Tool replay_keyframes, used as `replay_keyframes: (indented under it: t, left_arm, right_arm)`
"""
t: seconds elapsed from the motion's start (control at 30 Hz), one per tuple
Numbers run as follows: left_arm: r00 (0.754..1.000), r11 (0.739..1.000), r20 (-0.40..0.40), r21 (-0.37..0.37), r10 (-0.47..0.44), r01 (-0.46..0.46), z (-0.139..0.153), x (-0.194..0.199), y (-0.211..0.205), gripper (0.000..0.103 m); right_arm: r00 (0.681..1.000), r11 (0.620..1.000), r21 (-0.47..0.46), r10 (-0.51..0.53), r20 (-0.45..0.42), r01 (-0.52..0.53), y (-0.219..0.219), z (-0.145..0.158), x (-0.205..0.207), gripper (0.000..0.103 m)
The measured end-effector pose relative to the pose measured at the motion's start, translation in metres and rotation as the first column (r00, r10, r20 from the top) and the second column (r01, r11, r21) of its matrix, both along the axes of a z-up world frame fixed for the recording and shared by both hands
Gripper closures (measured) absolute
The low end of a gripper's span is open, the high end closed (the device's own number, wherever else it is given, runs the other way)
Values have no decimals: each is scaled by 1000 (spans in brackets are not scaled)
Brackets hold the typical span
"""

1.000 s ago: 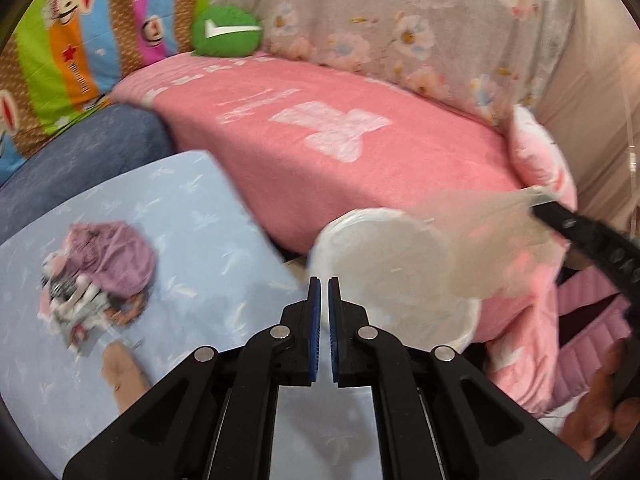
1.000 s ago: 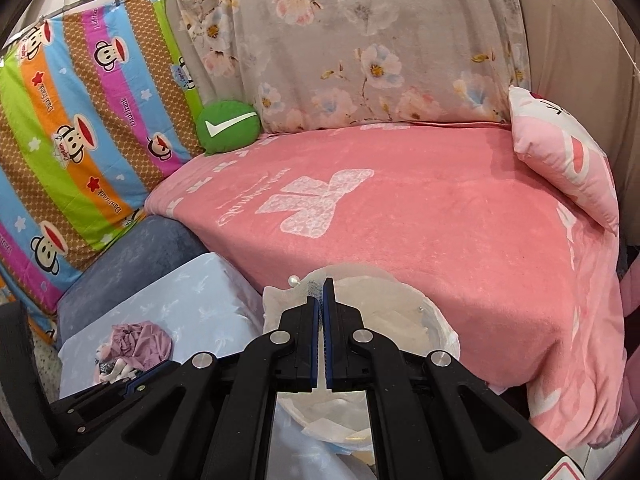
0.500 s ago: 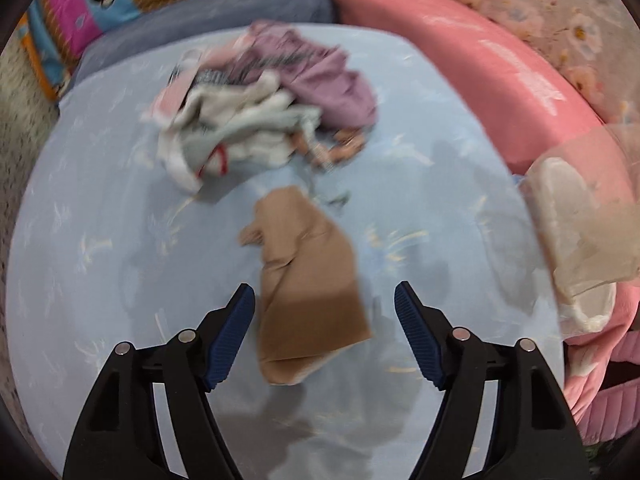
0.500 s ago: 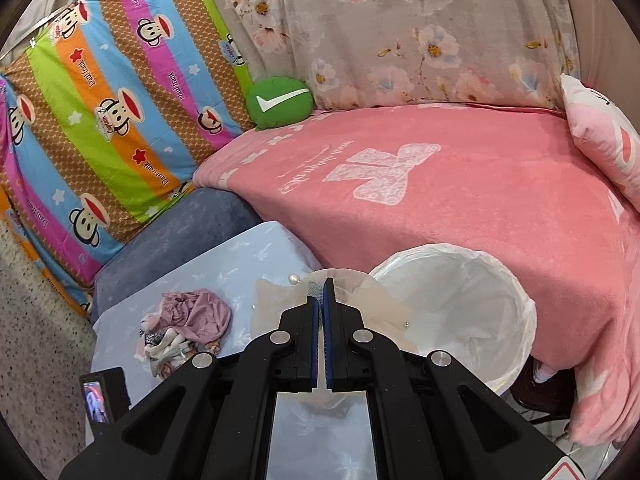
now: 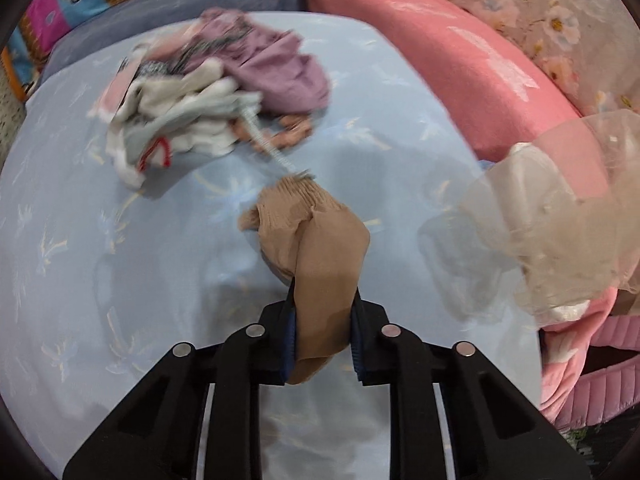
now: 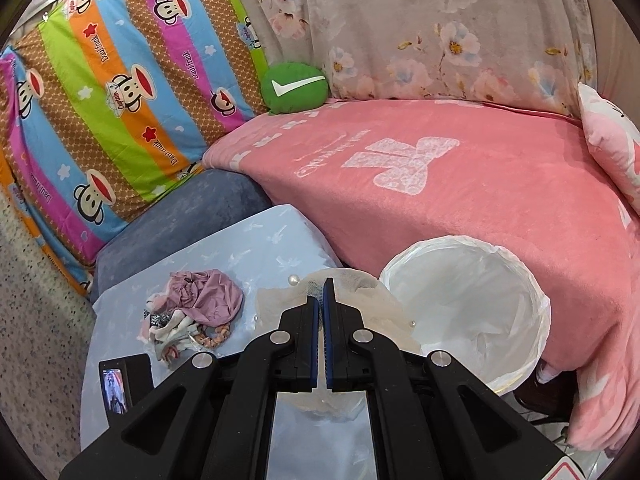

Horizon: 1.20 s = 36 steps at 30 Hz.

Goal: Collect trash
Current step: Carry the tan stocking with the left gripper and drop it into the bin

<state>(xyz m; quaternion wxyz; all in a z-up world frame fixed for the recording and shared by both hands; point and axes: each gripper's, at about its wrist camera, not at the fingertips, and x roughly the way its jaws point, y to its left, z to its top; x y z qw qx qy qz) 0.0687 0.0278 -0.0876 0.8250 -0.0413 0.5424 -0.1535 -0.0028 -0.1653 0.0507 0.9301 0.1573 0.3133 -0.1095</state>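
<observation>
- readable writing: "paul frank" is repeating along the striped monkey-face sheet in the upper left of the right wrist view; script lettering is showing on the pink blanket beside its white bow motif, too small to read; a white check mark is sitting on the round green cushion.
- left gripper: jaws have just been closing, and the blue pads are now pinching a tan stocking at lower centre of the left wrist view. sheer nylon, ribbed cuff bunching up above the jaws, the toe end hanging below them.
- stocking is sitting over the light blue tablecloth, smooth with a faint pale print.
- clothes pile is lying in the upper left of that view, blurred: mauve crumpled fabric, white and grey socks, one with red trim. it is lying apart from the stocking.
- right gripper: jaws are pressing together on a thin sheer tulle piece dotted with pearl beads; it is draping around the fingers and partly blocking the table edge. the same tulle is hanging at the right edge of the left wrist view.
- white bin, round and lined with a crinkled white plastic bag, is standing lower right of the right wrist view, against the pink blanket.
- a small black device with a lit screen is showing at the lower left.
</observation>
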Motion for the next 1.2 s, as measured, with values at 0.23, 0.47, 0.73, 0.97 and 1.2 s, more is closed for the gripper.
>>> replay_keyframes:
  t: [0.23,0.47,0.73,0.97,1.2]
  left_arm:
    - [985,991,123,-23,-125,129,52,-7,-52,83]
    - [947,965,200,-26,-250,261,87,-9,-121,83]
    - [881,906,245,-24,-404,422,100,-17,-190,82]
    - [857,882,233,1,-459,472,97,-21,-221,79]
    - [883,902,208,-1,-421,431,93,-16,-220,44]
  right_arm:
    - [998,998,-21,-63,23,63,-29,12,-4,101]
    - [989,988,-63,-139,49,142,-70,32,-6,101]
    - [973,972,-51,-230,27,231,-119,29,-10,101]
    - [964,964,-40,-264,-18,263,-140,12,-7,97]
    - [961,960,-37,-277,-7,276,-139,9,-11,54]
